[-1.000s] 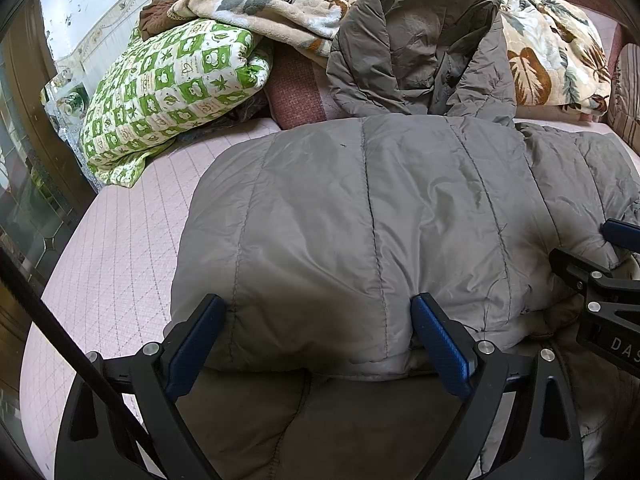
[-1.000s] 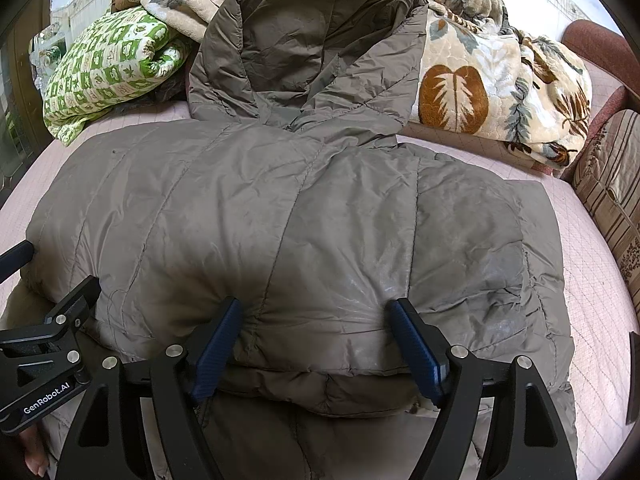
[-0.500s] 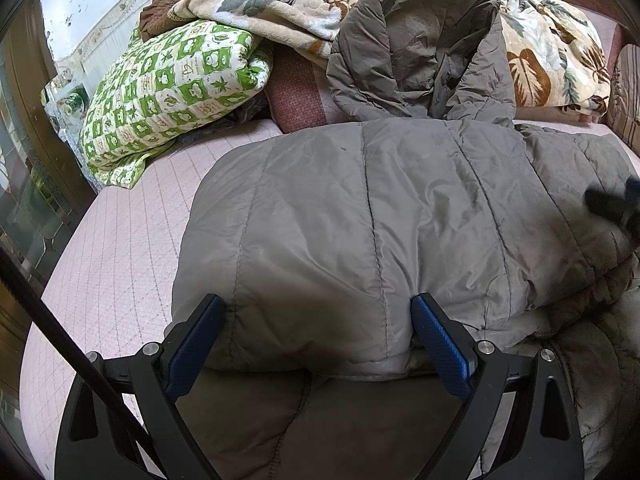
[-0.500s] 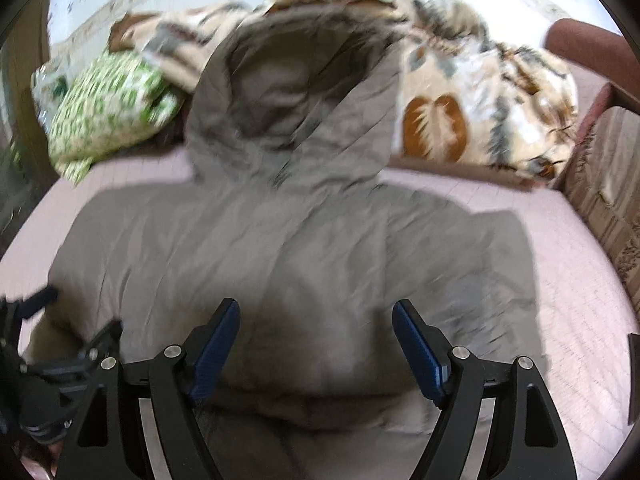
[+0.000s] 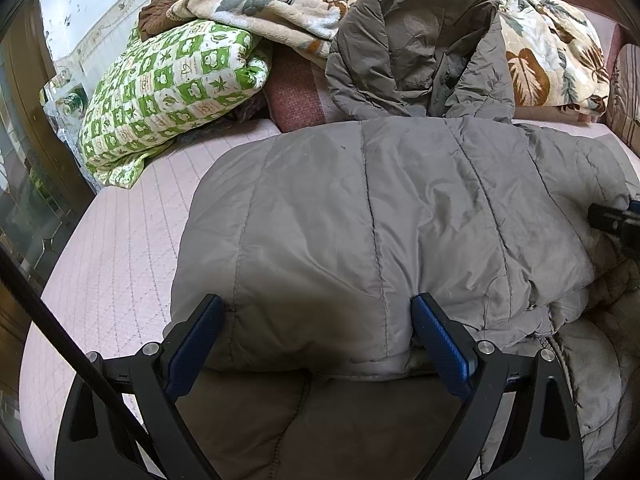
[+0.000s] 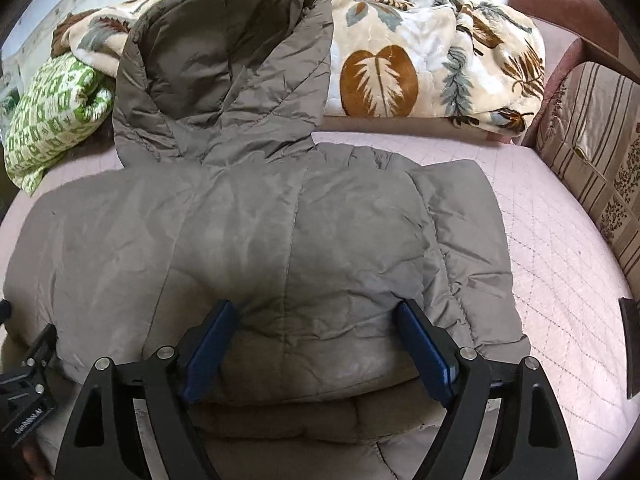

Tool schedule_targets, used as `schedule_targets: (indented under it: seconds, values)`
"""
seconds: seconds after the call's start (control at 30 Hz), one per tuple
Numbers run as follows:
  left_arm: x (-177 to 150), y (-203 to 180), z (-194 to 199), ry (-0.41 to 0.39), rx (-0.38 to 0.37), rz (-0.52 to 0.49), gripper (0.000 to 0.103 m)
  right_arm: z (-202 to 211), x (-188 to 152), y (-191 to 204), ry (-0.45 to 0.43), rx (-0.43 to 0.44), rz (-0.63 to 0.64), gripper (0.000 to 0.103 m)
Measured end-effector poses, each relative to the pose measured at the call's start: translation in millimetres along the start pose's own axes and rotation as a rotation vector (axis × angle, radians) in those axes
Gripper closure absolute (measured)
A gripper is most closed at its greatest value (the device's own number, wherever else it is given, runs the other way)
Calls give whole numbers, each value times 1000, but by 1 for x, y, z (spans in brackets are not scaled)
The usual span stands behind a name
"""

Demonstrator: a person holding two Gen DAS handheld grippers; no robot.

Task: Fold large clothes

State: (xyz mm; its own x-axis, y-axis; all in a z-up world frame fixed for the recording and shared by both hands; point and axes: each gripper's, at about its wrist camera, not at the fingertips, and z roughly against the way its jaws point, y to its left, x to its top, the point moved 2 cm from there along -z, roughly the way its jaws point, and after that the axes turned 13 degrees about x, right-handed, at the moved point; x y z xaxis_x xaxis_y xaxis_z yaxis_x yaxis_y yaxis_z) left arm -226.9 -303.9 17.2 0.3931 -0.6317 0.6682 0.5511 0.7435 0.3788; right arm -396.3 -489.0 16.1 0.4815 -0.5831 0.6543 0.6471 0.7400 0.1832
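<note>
Fingers (image 5: 192,344) of the left gripper (image 5: 316,344) stand wide apart, one on each side of the near folded edge of the grey coat (image 5: 360,220). Whether their blue pads press the padding or only straddle it cannot be told, since the bulging cloth hides the pad faces. The right gripper (image 6: 320,344) is just as wide; its jaws have just been opening, with the coat's near edge between them, and the fabric looks loose there, not pinched.

The coat lies folded on the pink bed (image 5: 112,248), its hood (image 6: 224,64) propped open at the far side against a leaf-print blanket (image 6: 400,60). At far left sits a green checked quilt (image 5: 168,92). What lies under the top fold is hidden. In the left view the right gripper is only a dark tip cut off at the right edge. A striped cushion (image 6: 592,152) is cut off at far right.
</note>
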Motion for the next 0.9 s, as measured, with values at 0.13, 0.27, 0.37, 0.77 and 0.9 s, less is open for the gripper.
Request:
schedule_targets:
  seconds: [0.13,0.27,0.37,0.77,0.9]
  values:
    - [1,-1,5,-19,16,-20,9,19,6,6,-55,13,18,16]
    - [2,-3,16,-63,47,-46,9,36,10,11,-91,21,37,16]
    - [4,-3,27,-100,42,-49,9,37,9,8,-79,34,18,16]
    - [9,-3,53,-171,24,-27,9,40,2,7,-51,45,6,16]
    - [9,-3,55,-170,22,-26,9,39,1,8,-36,58,0,16]
